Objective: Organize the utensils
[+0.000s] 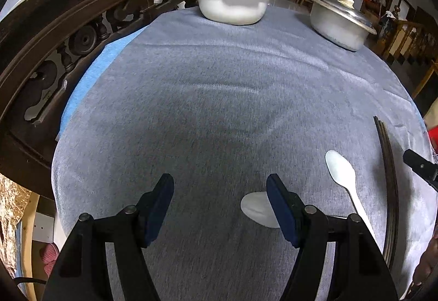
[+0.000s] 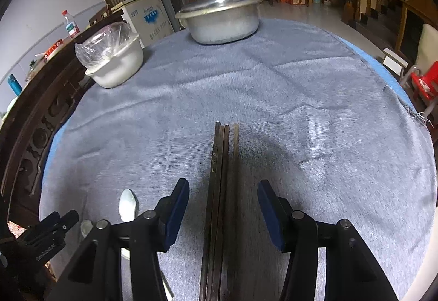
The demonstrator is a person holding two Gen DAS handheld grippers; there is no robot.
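A bundle of dark wooden chopsticks lies on the grey cloth, pointing away from me. My right gripper straddles them, open, with clear gaps between the pads and the sticks. A white spoon lies bowl-up to the right of my left gripper, and the chopsticks lie beyond it. A second white spoon lies partly hidden behind the left gripper's right finger. That gripper is open over bare cloth. The right wrist view shows one spoon left of its fingers.
A white bowl covered with a clear plastic bag and a lidded metal pot stand at the far side of the table. Dark carved wooden furniture runs along the left edge. A red chair stands off to the right.
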